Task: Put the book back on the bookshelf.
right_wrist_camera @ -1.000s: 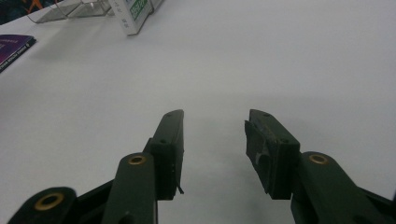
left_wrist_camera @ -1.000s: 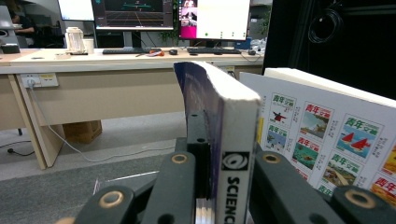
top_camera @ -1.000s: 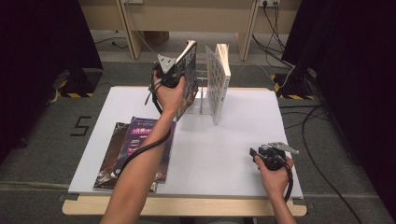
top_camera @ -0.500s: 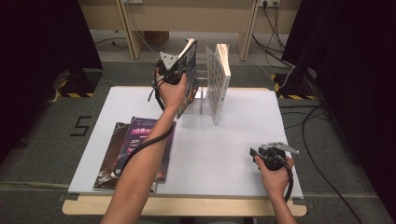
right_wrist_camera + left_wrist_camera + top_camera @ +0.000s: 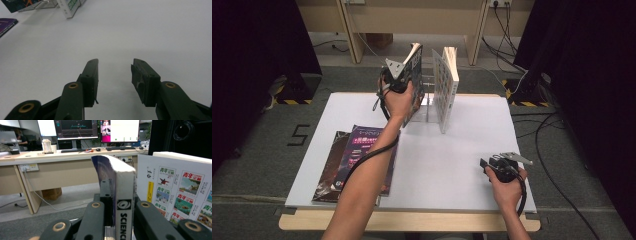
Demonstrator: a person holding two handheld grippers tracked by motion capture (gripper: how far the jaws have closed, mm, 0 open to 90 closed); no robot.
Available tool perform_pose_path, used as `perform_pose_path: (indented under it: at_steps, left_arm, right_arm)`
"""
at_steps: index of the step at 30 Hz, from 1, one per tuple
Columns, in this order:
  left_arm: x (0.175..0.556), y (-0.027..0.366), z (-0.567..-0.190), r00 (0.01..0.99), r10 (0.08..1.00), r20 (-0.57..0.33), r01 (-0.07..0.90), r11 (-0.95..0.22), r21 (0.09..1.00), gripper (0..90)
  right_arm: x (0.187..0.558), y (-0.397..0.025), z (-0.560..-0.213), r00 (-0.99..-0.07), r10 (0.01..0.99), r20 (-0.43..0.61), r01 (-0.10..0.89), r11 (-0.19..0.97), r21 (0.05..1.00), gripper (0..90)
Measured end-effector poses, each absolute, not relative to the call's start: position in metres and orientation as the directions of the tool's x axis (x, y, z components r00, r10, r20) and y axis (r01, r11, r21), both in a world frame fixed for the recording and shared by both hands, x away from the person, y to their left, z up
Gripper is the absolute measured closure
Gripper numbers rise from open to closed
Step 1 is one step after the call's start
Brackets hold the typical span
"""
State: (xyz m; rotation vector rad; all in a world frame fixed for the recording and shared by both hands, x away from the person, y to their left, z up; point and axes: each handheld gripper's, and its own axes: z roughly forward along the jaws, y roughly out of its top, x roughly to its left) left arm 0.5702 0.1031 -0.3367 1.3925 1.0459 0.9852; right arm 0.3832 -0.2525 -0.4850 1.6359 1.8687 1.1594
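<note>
My left gripper [image 5: 404,80] is raised at the table's far side and shut on a thick dark-covered Science magazine [image 5: 416,70], held upright on its edge. In the left gripper view the jaws [image 5: 119,207] clamp its white spine [image 5: 123,185]. Just to its right a white magazine [image 5: 446,85] printed with small cover pictures [image 5: 180,190] stands upright in a clear stand [image 5: 428,107]. My right gripper [image 5: 498,167] rests low on the white table [image 5: 452,165] near the front right, open [image 5: 115,80] with nothing between its fingers.
Two magazines, the purple one [image 5: 369,150] on top, lie flat at the table's front left, under the left forearm. The purple magazine's corner [image 5: 6,25] and the clear stand's foot [image 5: 42,5] sit far ahead of the right gripper. Beyond the table is a wooden desk [image 5: 62,170].
My left gripper has shifted slightly right with the Science magazine, closer to the stand. The right gripper has stayed where it was.
</note>
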Motion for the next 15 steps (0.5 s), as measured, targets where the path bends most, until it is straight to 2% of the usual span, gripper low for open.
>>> perform_pose_path:
  at_steps: [15]
  left_arm:
    - [0.553,0.117,-0.342,0.302,0.953,0.013,0.133,-0.055,0.99,80.2]
  right_arm:
    - [0.382,-0.252,-0.484,-0.235,0.949,0.212,0.615,-0.024,0.788,56.9]
